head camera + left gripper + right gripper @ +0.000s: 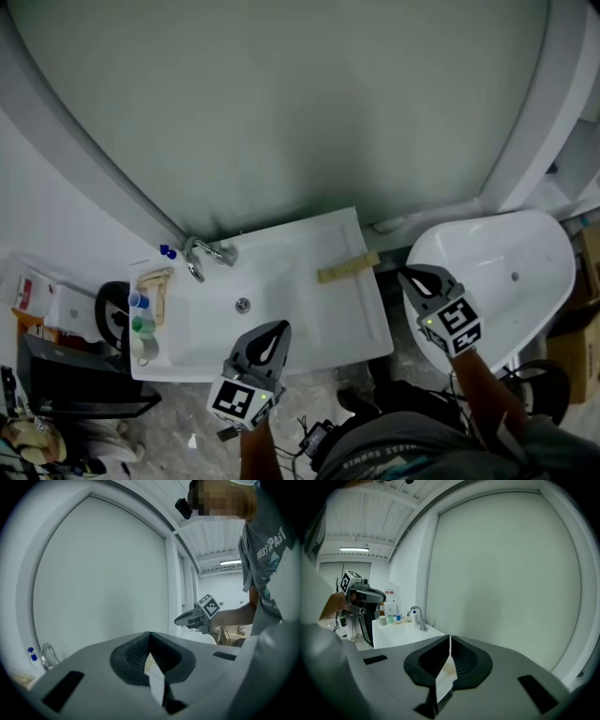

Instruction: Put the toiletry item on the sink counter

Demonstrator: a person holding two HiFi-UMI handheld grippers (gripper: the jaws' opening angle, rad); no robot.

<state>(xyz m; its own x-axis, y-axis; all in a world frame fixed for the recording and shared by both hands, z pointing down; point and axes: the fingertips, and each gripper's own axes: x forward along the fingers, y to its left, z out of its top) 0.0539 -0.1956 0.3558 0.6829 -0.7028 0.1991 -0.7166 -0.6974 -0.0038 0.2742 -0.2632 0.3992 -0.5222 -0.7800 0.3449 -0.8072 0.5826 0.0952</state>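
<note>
Tan flat strip (348, 267) lay on sink (314, 317) edge; kind unclear. Left gripper (280, 326), right gripper (404, 274): jaws together, empty.

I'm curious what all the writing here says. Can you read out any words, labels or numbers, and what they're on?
"WEST", then letters I cannot make out surely: white print on the person's grey shirt.
Red-and-white pack left of the sink: label too small to read.
Cubes on the left hand-held gripper and right hand-held gripper: black-and-white square patterns, no letters.
</note>
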